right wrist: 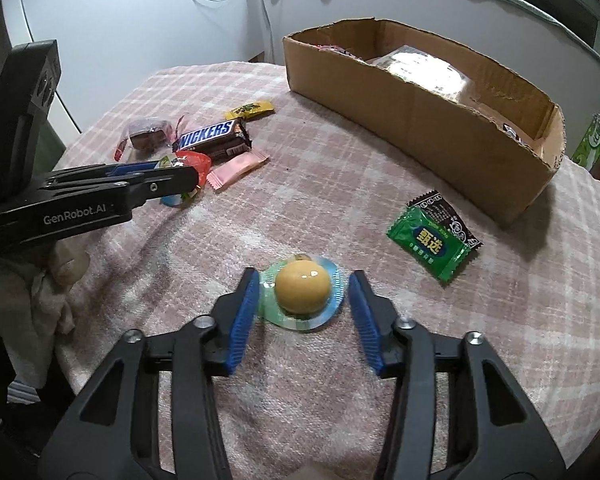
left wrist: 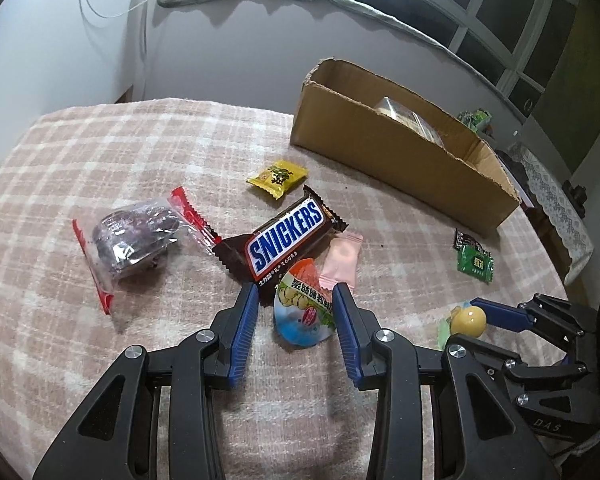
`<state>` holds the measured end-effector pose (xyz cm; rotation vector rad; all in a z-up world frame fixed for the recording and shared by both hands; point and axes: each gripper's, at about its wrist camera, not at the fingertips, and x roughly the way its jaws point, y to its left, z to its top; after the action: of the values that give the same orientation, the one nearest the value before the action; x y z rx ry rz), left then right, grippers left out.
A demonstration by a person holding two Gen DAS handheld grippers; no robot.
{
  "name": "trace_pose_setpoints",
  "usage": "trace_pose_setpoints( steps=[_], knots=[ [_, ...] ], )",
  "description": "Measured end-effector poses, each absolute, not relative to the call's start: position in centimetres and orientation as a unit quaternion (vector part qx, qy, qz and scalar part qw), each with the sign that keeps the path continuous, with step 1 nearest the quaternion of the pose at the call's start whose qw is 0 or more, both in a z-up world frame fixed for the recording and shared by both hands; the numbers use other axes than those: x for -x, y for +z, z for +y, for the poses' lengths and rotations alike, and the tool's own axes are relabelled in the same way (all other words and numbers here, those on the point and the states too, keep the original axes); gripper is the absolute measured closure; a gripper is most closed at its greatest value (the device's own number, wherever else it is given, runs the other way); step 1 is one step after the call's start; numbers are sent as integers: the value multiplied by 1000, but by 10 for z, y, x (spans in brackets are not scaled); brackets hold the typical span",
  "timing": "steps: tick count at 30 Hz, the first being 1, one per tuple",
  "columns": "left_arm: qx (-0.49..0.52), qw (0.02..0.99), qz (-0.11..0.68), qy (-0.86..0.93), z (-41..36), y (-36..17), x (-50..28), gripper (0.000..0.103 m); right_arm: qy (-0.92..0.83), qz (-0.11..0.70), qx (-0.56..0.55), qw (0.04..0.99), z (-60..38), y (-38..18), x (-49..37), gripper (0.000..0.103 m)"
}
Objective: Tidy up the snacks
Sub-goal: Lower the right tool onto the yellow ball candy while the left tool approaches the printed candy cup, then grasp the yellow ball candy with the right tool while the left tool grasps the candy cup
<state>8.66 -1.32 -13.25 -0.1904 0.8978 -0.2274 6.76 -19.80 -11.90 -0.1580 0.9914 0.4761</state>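
Resting on a pink plaid cloth, a scatter of wrapped snacks lies ahead of two hand-held grippers. The left gripper has its blue pads on either side of a round blue-and-orange packet; the right pad touches its edge, the left pad stands just clear, so the jaws are parted around it, not clamping. Just beyond the tips lie a Snickers bar and a pink sachet, both touching the packet. Further ahead sits a yellow sachet, and off to the left a clear bag with red ends and something dark inside.

The right gripper straddles an egg pack — a yellow ball under clear film on a pale round base. The left pad meets the film's rim, the right pad stands apart from it; the jaws are open. Ahead and to the right lies a green sachet on top of a black one. Beyond it stands an open cardboard box — some packets already lie inside.
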Motion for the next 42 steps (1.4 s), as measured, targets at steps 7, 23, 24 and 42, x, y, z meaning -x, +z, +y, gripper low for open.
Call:
trace_pose_setpoints(
  steps=[7, 23, 24, 42],
  knots=[
    [78, 893, 428, -117, -18, -132, -84, 79, 224, 469, 71, 852, -199, -119, -68, 68],
    [94, 899, 408, -131, -16, -114, -68, 80, 216, 457, 57, 861, -210, -109, -65, 72],
    [95, 899, 406, -133, -16, -113, -67, 80, 215, 455, 57, 862, -211, -108, -65, 72],
    [92, 915, 361, -156, -27, -67, -96, 80, 185, 397, 55, 897, -241, -45, -90, 72]
  ],
)
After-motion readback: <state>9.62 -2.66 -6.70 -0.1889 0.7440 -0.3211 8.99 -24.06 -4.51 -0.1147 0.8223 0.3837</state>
